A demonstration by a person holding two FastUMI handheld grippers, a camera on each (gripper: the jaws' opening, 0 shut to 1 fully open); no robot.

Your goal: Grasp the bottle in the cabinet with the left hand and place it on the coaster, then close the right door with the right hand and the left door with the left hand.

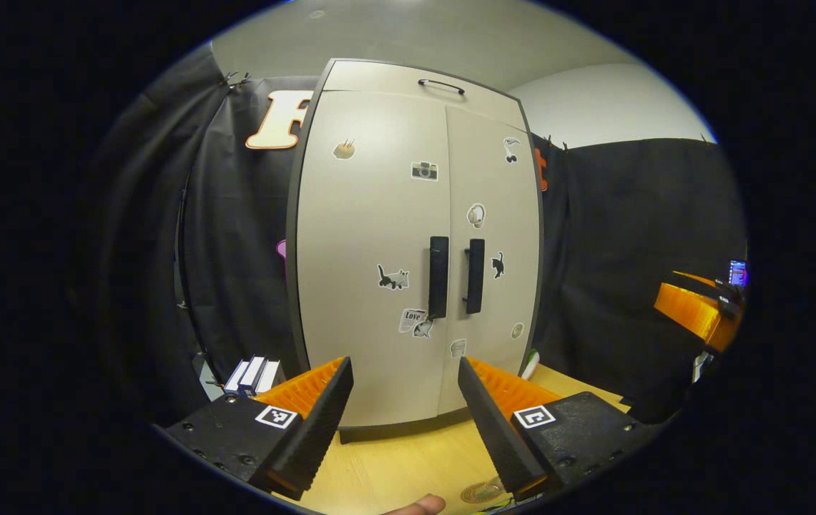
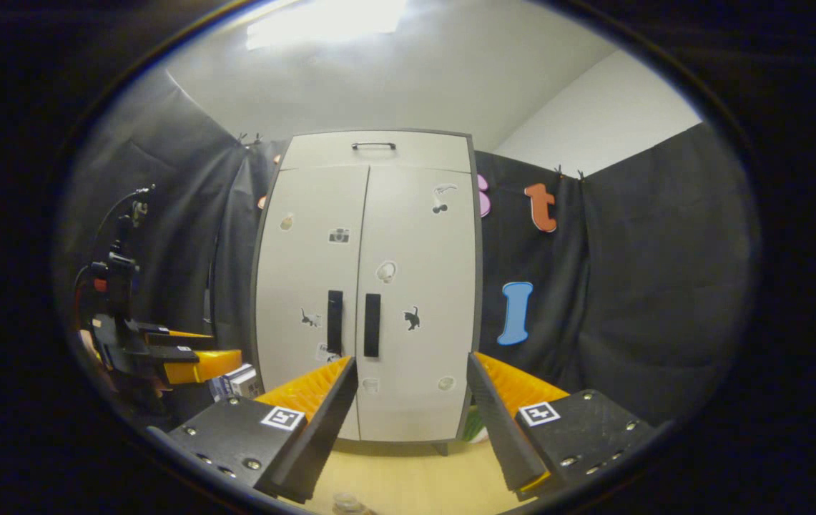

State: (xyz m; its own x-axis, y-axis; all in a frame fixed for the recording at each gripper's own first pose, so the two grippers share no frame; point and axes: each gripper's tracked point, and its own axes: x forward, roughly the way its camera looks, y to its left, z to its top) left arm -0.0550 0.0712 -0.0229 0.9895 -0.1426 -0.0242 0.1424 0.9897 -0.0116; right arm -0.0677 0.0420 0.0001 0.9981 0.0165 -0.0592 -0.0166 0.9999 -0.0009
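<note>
So both doors are shut here. In the left gripper view the cabinet (image 1: 415,243) stands dead ahead on the table (image 1: 408,458), left door (image 1: 372,250) and right door (image 1: 493,236) closed flush, their two dark handles (image 1: 439,277) side by side at the seam. Little stickers all over both doors, plus a drawer-type handle up top.

The left gripper (image 1: 405,422) has its fingers spread wide with nothing between them, hovering over the table just in front of the cabinet base. Right down at the bottom edge of that view, near the right finger, there's a round coaster (image 1: 480,491) on the table and a fingertip (image 1: 418,506) poking in beside it. Can't make out a bottle on the coaster from this angle.

In the right gripper view the right gripper (image 2: 413,422) is also wide apart and empty, sitting farther back from the cabinet (image 2: 368,286). At the bottom edge something clear and round (image 2: 350,504) peeks in, maybe the bottle top, can't tell for sure. The other gripper shows off to the left there.
</note>
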